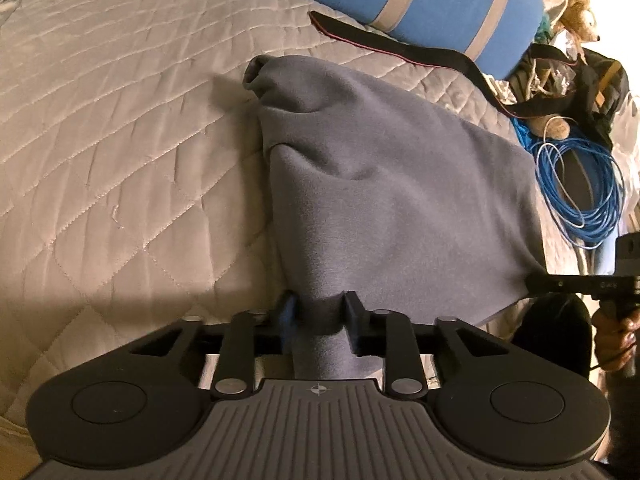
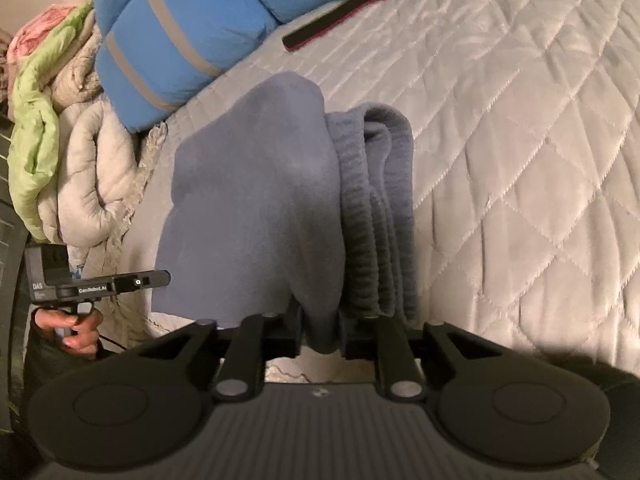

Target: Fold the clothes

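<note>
A grey fleece garment [image 1: 380, 180] is lifted in a bunch above the quilted bed [image 1: 120, 120]. My left gripper [image 1: 320, 314] is shut on a gathered fold of it near its lower edge. In the right wrist view the same garment [image 2: 256, 200] hangs with its ribbed hem [image 2: 380, 208] folded in layers on the right. My right gripper [image 2: 322, 322] is shut on another bunch of the cloth. Each gripper shows in the other's view: the right one [image 1: 580, 284] at the garment's far corner, the left one [image 2: 100, 284] held by a hand [image 2: 68, 328].
Blue pillows with grey stripes [image 1: 420, 0] lie at the head of the bed, with a black strap [image 1: 400, 50] in front of them. A coil of blue cable [image 1: 580, 192] and a stuffed toy [image 1: 576, 16] sit off the bed's side. Green and beige bedding [image 2: 36, 128] is heaped beside the pillows.
</note>
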### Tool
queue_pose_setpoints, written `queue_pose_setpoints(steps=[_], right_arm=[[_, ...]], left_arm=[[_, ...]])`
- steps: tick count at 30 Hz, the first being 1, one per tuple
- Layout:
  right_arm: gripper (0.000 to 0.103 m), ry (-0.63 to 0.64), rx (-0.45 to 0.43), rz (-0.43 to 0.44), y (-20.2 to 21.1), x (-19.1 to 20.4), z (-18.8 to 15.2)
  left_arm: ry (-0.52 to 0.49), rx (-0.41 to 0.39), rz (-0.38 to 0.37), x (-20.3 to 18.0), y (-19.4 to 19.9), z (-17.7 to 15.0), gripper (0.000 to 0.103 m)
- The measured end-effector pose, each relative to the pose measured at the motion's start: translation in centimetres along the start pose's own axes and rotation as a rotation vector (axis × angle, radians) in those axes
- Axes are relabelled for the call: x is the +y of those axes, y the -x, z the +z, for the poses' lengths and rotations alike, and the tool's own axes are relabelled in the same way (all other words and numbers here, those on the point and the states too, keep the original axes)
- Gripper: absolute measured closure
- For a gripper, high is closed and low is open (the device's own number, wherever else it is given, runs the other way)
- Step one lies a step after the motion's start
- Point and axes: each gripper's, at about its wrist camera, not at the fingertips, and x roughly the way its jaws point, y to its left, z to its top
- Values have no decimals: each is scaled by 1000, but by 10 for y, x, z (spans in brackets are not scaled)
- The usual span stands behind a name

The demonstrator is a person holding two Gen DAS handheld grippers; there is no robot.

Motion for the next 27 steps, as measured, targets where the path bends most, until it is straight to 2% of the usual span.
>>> queue_pose_setpoints(steps=[1, 3, 7, 14, 18, 19, 20, 22, 24, 27], right_arm=[[47, 10, -25, 8, 3, 1, 0], [34, 23, -73, 17, 10, 1, 2], [30, 38, -158, 15, 15, 3, 13], [29, 1, -279, 40, 0, 0, 47], [29, -42, -302, 49, -11, -6, 61], [31, -50, -306, 53, -13, -8, 63], [38, -54, -306, 56, -14, -9, 65], [86, -80, -303, 52, -15, -13, 66], [91, -133, -304, 69, -15, -21, 66], [94, -187, -322, 83, -14, -29, 65]], left_arm=[[11, -15, -2, 1, 2, 2, 66], [32, -44, -6, 4, 6, 5, 60], [69, -87, -32, 5, 9, 10, 59], [57, -47, 26, 2, -7, 14, 59], [51, -43, 27, 4, -10, 12, 59], [44, -43, 30, 4, -10, 11, 59], [36, -42, 33, 4, -11, 10, 59], [10, -39, 44, 0, -12, 8, 59], [-14, -36, 57, -3, -13, 6, 59], [-20, -27, 63, -3, -14, 5, 58]])
